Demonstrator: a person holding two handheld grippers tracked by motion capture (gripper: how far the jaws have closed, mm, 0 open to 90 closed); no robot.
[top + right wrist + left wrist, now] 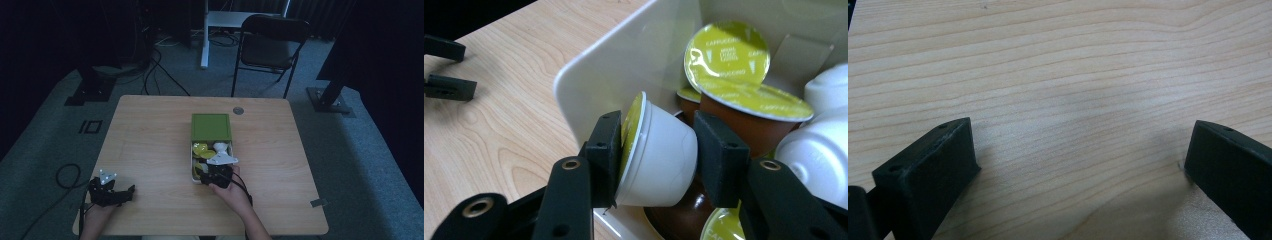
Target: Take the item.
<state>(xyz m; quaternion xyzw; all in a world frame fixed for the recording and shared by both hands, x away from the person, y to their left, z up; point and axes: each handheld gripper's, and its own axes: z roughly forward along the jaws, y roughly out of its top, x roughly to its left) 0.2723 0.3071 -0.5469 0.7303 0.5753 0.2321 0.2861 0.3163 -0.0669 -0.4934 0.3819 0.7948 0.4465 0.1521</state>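
A white box [191, 161] with its green lid [211, 126] swung open stands mid-table and holds several coffee capsules. In the right gripper view my right gripper [659, 152] is shut on a white capsule [659, 157] with a yellow-green foil lid, held on its side just over the box wall [624, 65]. Brown capsules with yellow-green lids [729, 50] and white ones [824, 145] lie beside it. In the high view the right gripper [218, 172] sits at the box's near end. My left gripper [112, 192] rests near the table's front left; its jaws [1078, 165] stand wide open over bare wood.
The wooden table [150, 140] has a small round grommet [238, 110] near its far edge. A black chair [270, 47] and a white desk leg [204, 35] stand beyond it. Cables [67, 175] lie on the carpet at the left.
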